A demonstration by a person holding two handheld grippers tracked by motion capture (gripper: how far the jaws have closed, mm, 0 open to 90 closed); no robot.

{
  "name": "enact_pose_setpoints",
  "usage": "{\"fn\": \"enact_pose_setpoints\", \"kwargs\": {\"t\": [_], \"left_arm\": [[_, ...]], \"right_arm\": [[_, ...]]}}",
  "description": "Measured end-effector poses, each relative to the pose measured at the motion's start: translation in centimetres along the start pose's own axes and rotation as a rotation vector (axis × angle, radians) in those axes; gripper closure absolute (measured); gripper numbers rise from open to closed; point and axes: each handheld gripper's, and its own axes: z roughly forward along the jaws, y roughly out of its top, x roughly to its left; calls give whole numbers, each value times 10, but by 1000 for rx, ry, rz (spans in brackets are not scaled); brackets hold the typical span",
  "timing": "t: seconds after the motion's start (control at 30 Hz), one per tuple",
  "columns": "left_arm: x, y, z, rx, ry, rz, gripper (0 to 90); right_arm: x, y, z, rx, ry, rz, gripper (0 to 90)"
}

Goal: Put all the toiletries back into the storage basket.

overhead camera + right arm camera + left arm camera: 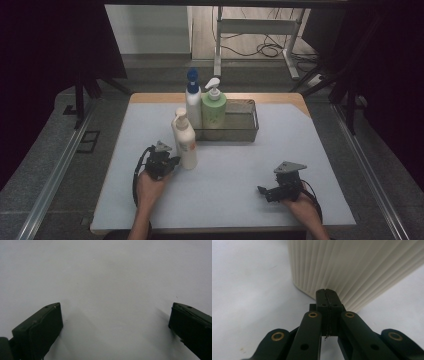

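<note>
Black jaws of the left gripper (327, 293) are pressed fully together with nothing between them, their tips just at the foot of the ribbed white lotion bottle (352, 267). Seen from the high view, that gripper (172, 161) sits at the bottle's (184, 140) left side, and the bottle stands upright on the white table (235, 185), just in front of the wire basket (252, 125). A blue-capped white bottle (193, 100) and a green pump bottle (214, 110) stand at the basket's left end. Well apart, the right gripper (263, 192) rests low over bare tabletop, jaws spread wide and empty.
</note>
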Motion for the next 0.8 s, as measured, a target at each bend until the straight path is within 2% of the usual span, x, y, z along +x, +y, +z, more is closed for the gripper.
{"fn": "enact_pose_setpoints", "kwargs": {"t": [0.43,0.53,0.77,0.8], "left_arm": [[-16,5,7,-8,-39,23,892],[-17,6,9,-14,-50,18,892],[-19,6,11,-10,-55,23,891],[-19,6,10,-7,-46,30,890]], "right_arm": [[0,0,0,0,0,0,0],[0,0,0,0,1,0,0],[0,0,0,2,0,-1,0],[0,1,0,4,1,0,0]]}}
